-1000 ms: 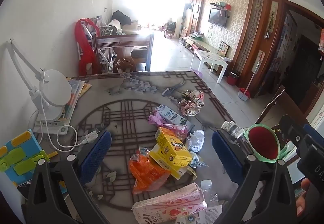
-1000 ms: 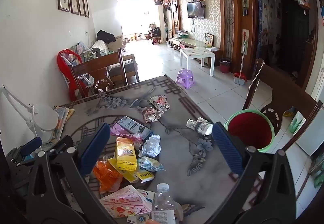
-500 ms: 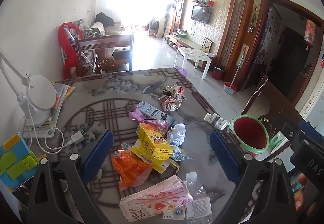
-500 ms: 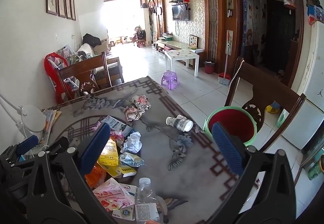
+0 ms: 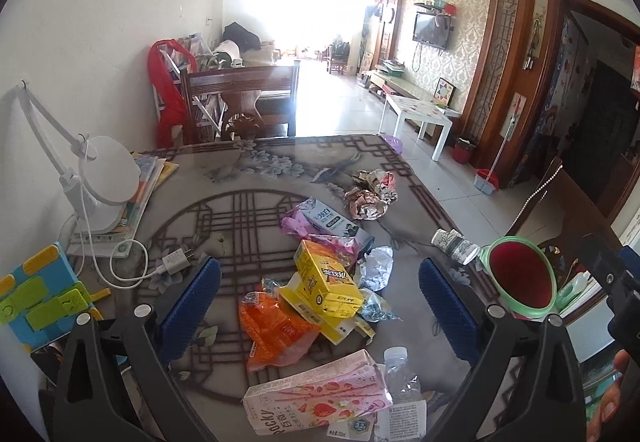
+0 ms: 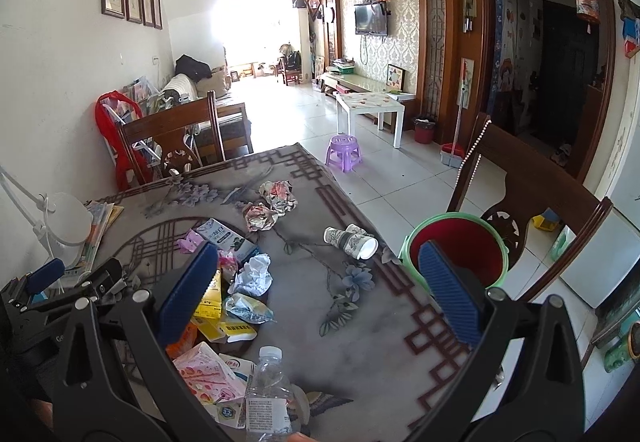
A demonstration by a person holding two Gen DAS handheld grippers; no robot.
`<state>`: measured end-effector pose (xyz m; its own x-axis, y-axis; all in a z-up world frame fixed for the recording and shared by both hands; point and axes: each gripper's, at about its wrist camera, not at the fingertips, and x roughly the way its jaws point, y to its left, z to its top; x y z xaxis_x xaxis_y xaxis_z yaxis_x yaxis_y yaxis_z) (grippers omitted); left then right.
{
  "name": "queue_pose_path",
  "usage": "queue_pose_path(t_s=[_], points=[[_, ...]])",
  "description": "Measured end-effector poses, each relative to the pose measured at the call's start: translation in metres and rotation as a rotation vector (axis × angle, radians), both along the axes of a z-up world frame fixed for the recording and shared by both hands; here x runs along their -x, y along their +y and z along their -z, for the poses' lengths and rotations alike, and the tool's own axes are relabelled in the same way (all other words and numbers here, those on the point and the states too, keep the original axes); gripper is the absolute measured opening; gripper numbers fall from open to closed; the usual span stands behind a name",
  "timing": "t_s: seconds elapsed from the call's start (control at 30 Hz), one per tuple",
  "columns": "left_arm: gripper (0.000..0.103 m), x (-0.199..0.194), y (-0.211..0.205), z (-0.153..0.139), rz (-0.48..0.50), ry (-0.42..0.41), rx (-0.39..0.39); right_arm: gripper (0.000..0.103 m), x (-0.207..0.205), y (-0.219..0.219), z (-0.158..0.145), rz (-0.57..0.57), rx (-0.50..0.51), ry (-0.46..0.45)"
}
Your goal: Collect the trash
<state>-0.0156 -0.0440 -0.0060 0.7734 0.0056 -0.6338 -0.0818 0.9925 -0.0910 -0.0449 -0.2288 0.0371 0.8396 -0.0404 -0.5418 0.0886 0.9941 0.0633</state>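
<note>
Left gripper (image 5: 320, 296): its fingers are spread wide with nothing pinched. They closed a tiny bit and have just opened again. The yellow box (image 5: 326, 278) and orange bag (image 5: 276, 326) lie between them in the picture, untouched.
Right gripper (image 6: 320, 290): fingers spread apart, holding nothing.
What changed: the pictures slid a little since a second ago. The trash pile now sits a bit higher in the left view, and the pink box (image 5: 316, 398) shows more at the bottom.
Trash: all of it lies on the surface (image 5: 248, 210), in the middle and lower part of the left view. The paper cup (image 6: 352, 240) lies near the right edge.
Bin (image 6: 460, 246): right of the surface, middle right of the right view. No trash shows inside.
What it means: nothing is picked up yet, so the job has hardly begun.
</note>
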Motion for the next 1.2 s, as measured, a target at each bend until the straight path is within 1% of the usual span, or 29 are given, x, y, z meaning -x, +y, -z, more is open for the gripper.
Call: queue_pose_path(t_s=[0.1, 0.17, 0.23, 0.3, 0.4, 0.5, 0.77, 1.2], points=[[0.095, 0.005, 0.002, -0.004, 0.012, -0.012, -0.024, 0.099, 0.002, 0.004, 0.000, 0.013, -0.015, 0.006], [0.095, 0.006, 0.004, -0.004, 0.037, -0.025, -0.019, 0.099, 0.008, 0.008, -0.001, 0.035, -0.021, -0.009], [0.095, 0.004, 0.005, -0.003, 0.067, -0.006, -0.028, 0.099, 0.013, 0.011, -0.003, 0.078, -0.014, -0.017], [0.095, 0.007, 0.011, -0.005, 0.076, -0.014, -0.037, 0.099, 0.018, 0.014, -0.004, 0.093, -0.036, -0.031], [0.095, 0.009, 0.018, -0.005, 0.100, -0.014, -0.025, 0.099, 0.023, 0.021, -0.004, 0.122, -0.026, -0.026], [0.095, 0.010, 0.021, -0.006, 0.114, -0.012, -0.034, 0.099, 0.029, 0.025, -0.007, 0.145, -0.028, -0.032], [0.095, 0.016, 0.030, -0.007, 0.127, -0.022, -0.007, 0.099, 0.041, 0.032, -0.012, 0.178, -0.003, -0.039], [0.095, 0.025, 0.039, -0.005, 0.115, -0.013, -0.012, 0.099, 0.050, 0.042, -0.010, 0.179, -0.001, -0.032]])
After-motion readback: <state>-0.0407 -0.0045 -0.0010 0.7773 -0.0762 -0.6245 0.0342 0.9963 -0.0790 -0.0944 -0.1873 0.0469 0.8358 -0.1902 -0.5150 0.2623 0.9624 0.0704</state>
